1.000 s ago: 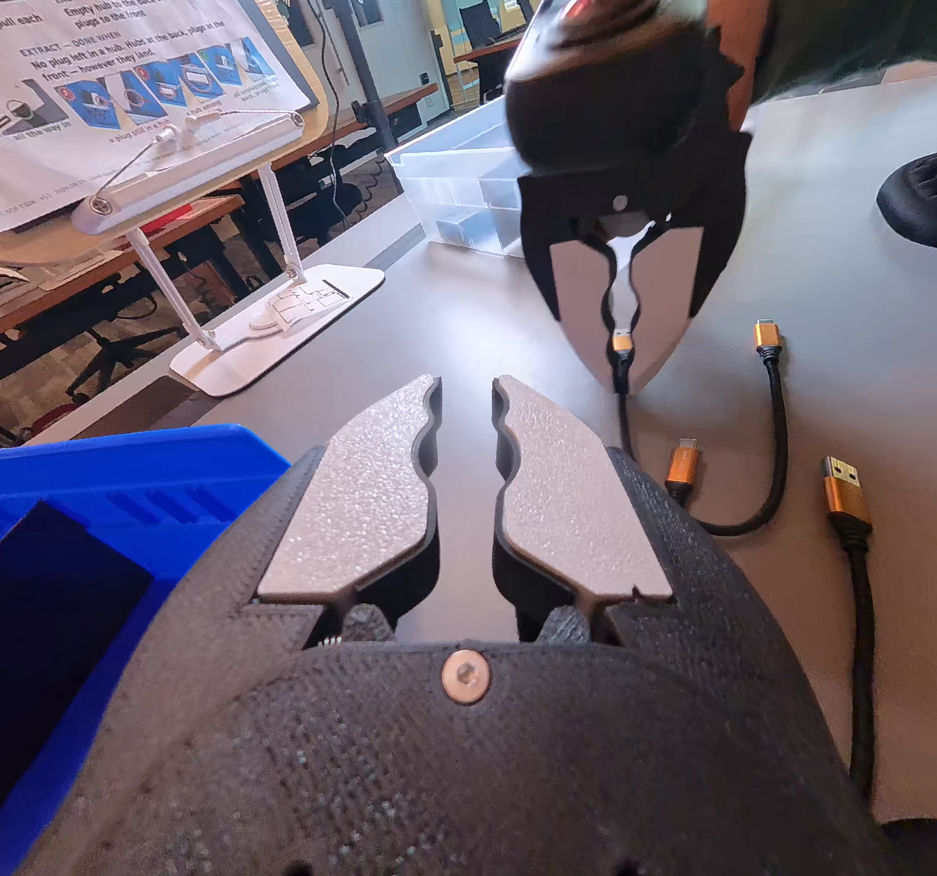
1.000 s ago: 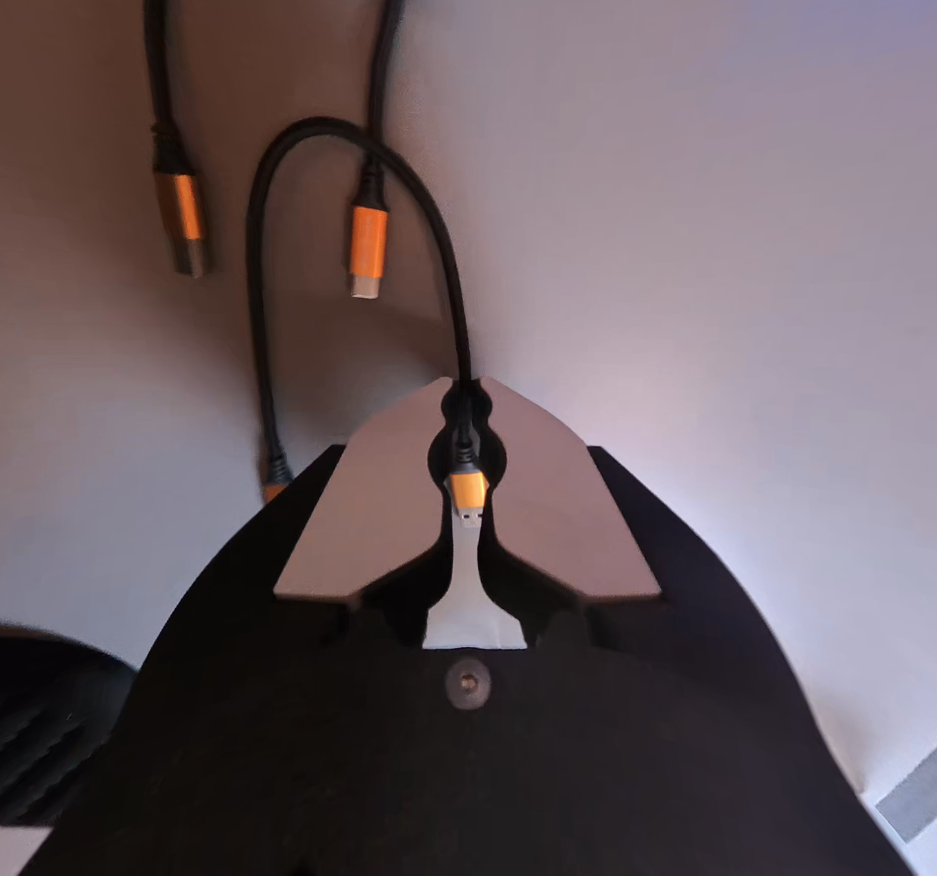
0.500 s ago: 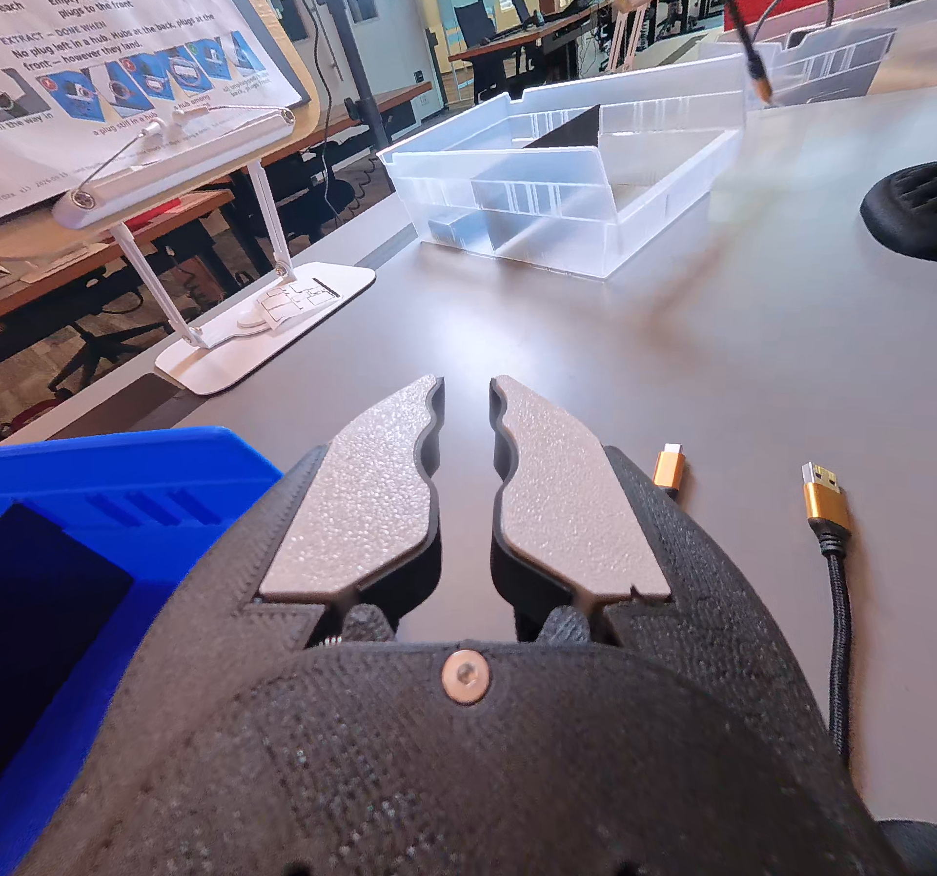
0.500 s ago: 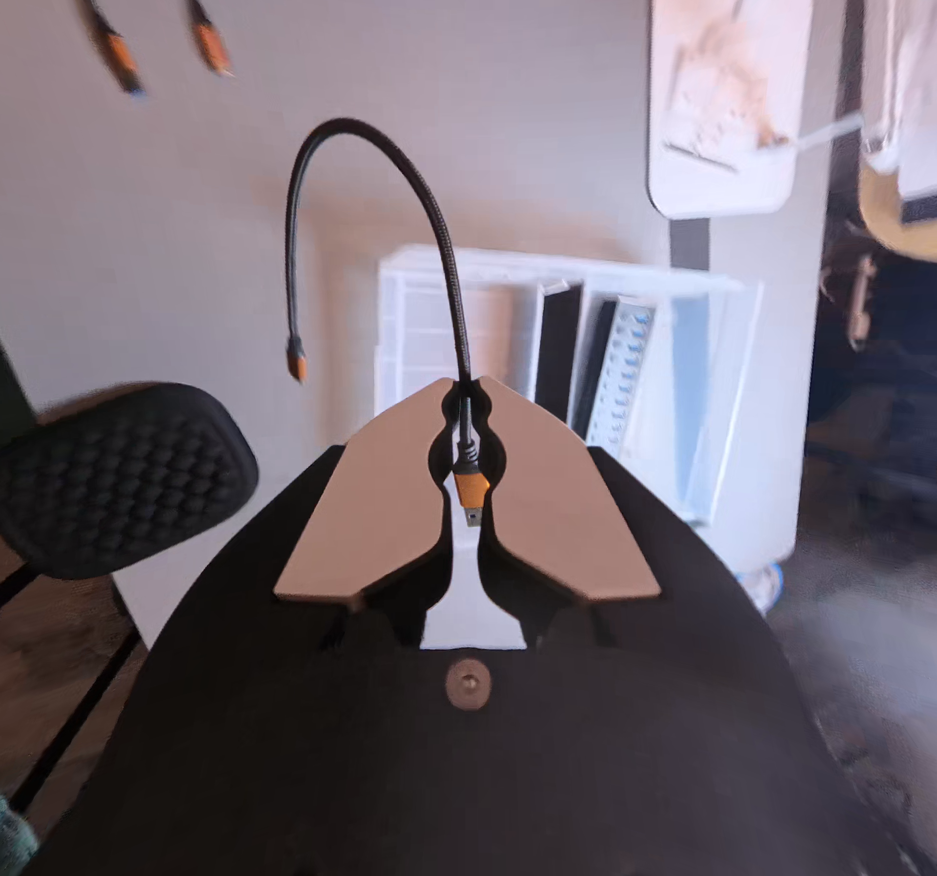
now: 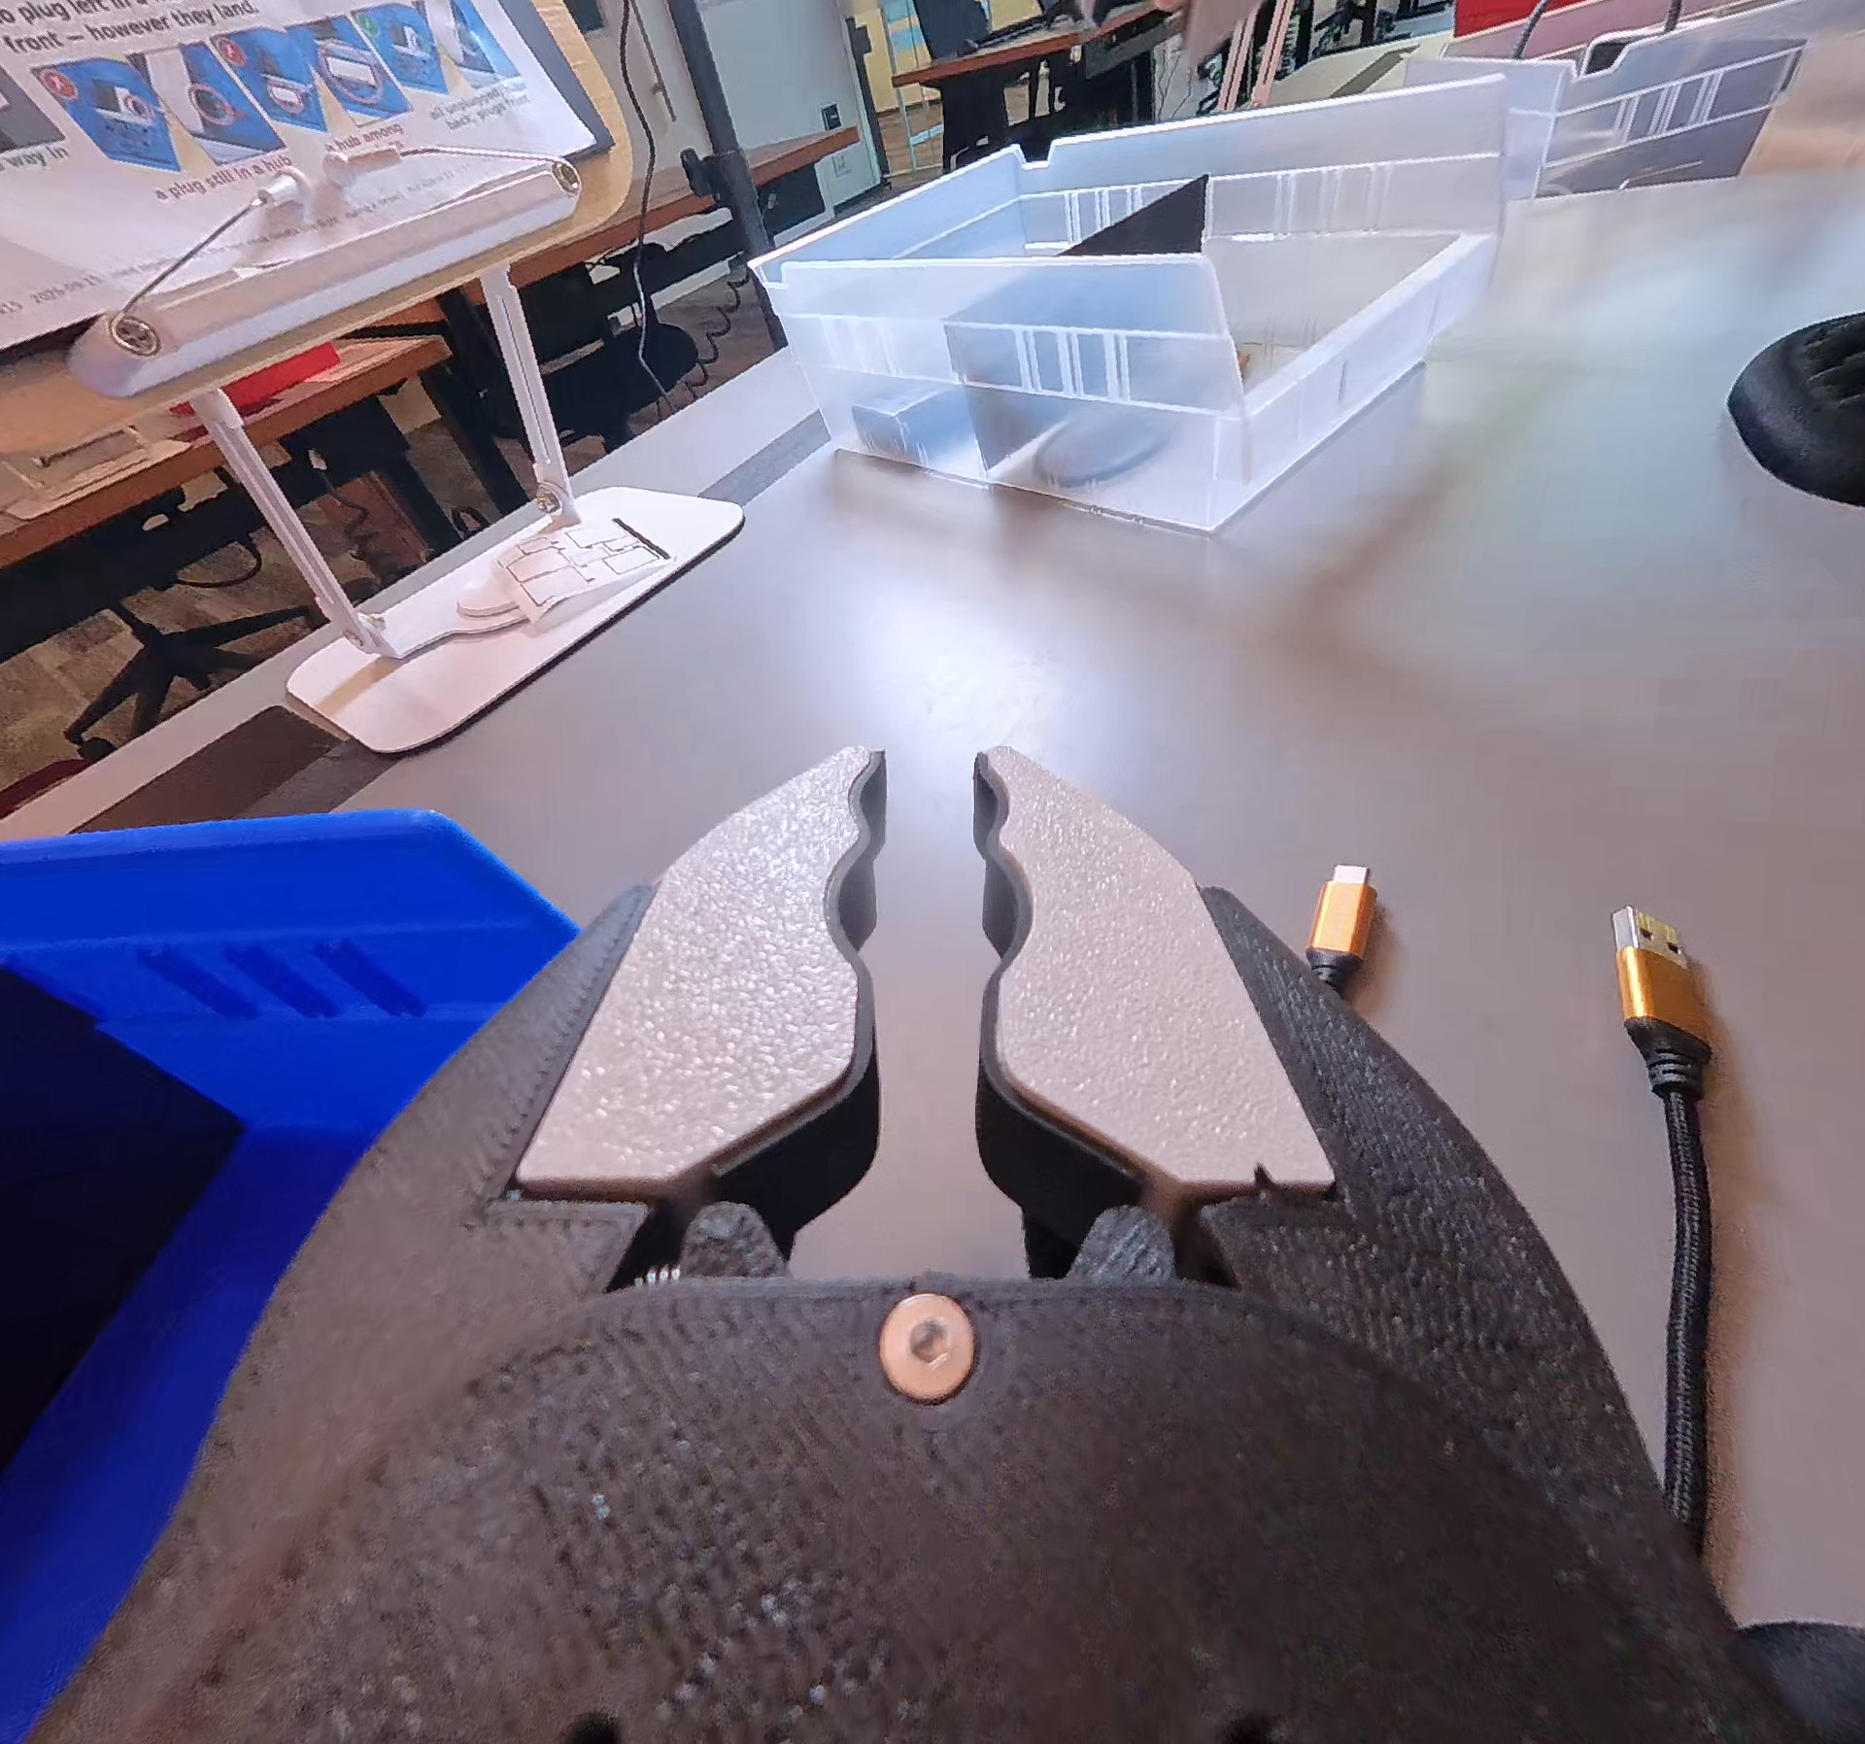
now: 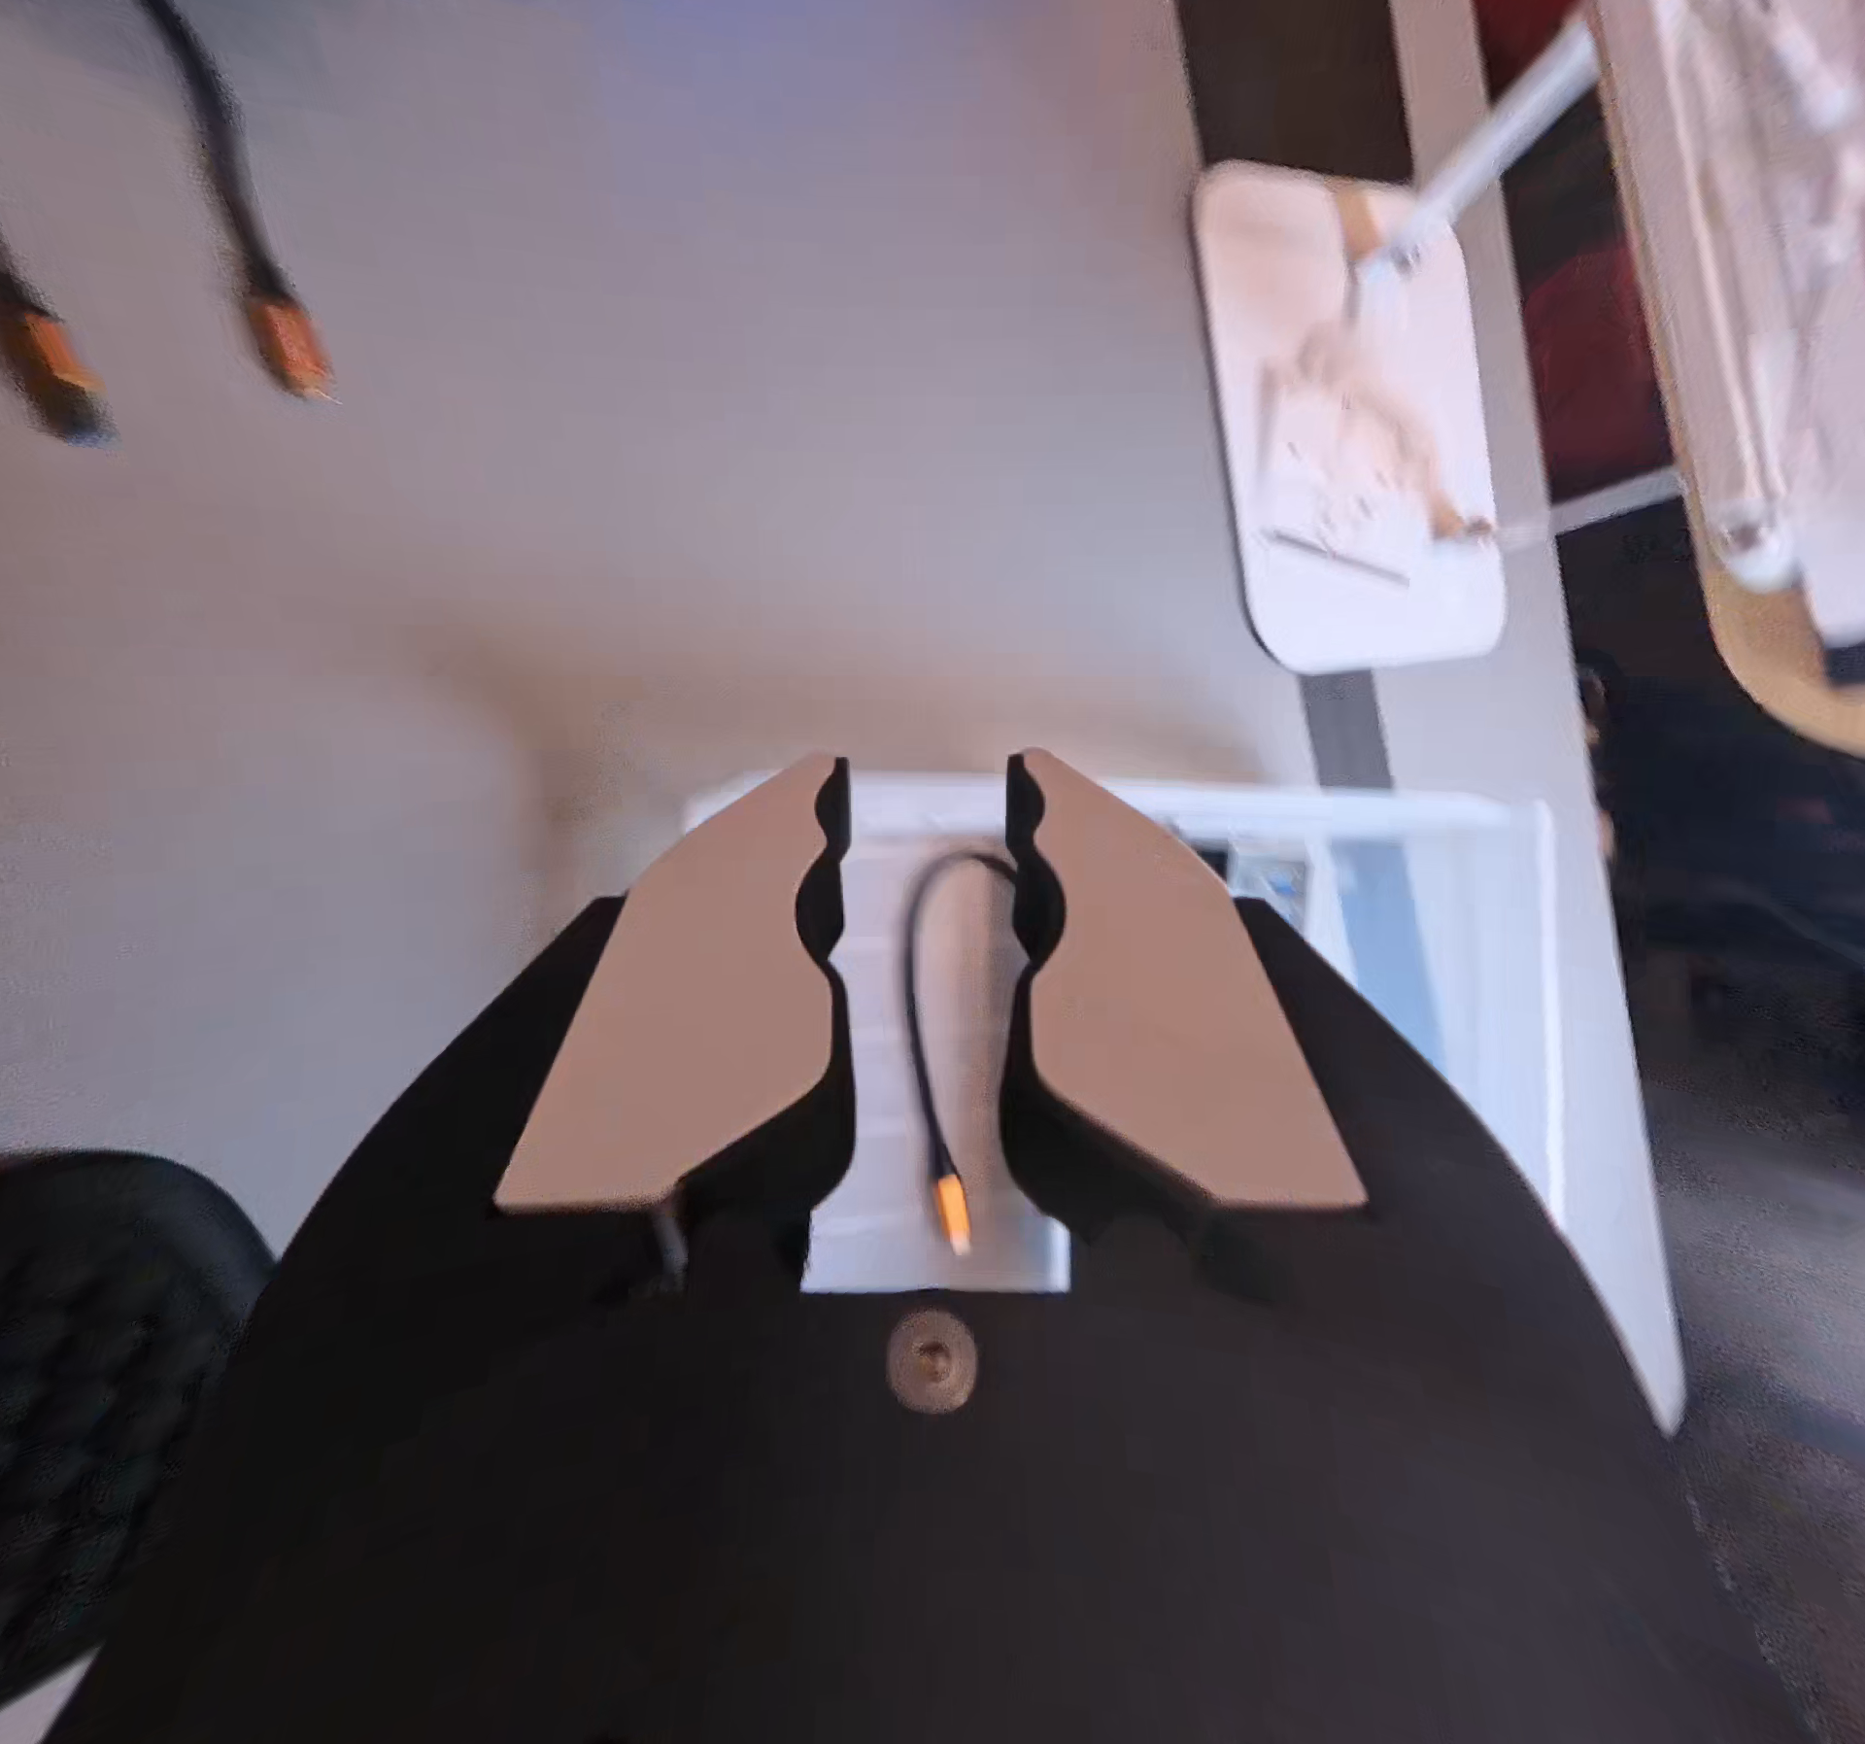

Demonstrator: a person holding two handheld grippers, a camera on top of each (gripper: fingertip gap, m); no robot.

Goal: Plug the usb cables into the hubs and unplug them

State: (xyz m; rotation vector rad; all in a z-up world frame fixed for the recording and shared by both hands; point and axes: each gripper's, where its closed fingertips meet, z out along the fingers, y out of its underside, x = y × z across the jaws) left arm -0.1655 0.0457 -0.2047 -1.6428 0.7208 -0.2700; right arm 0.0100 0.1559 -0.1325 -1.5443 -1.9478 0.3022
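The right gripper now gapes wide, having released its short cable over the clear bin; the left gripper, narrowly parted, holds nothing; that cable seems finished.

Black braided cable with orange plug sleeves; blue bin; clear bin; grey tabletop; white stand base.

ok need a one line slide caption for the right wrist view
Right gripper, jaws open, above a clear bin where a short black cable with an orange plug lies.
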